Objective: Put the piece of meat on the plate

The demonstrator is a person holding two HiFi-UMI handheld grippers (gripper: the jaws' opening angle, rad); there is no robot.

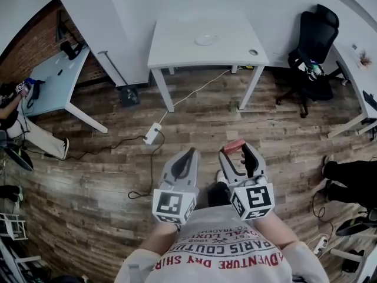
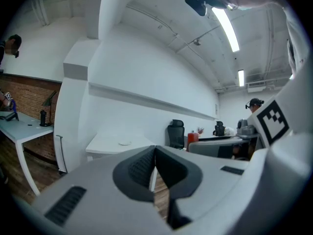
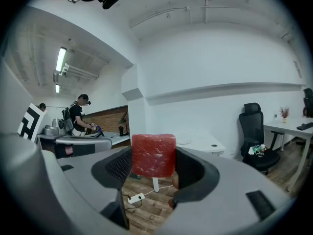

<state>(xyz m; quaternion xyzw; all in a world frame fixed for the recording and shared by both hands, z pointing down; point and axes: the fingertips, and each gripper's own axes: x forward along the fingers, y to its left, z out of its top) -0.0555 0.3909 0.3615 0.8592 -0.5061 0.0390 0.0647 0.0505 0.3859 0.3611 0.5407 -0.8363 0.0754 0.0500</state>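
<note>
The piece of meat (image 1: 234,144) is a red block, and my right gripper (image 1: 237,150) is shut on it, held in front of my chest over the wooden floor. In the right gripper view the meat (image 3: 153,154) fills the gap between the jaws. My left gripper (image 1: 189,152) hangs beside it, shut and empty; in its own view the left gripper (image 2: 154,149) has its jaws pressed together. The white plate (image 1: 205,39) lies on a white table (image 1: 177,49) some way ahead, also seen as a small plate (image 2: 125,142) and plate (image 3: 184,142).
A power strip (image 1: 152,133) with trailing cables lies on the floor between me and the table. A black office chair (image 1: 315,46) stands at the right, a light blue desk (image 1: 56,78) at the left. A person's legs (image 1: 347,178) show at the right.
</note>
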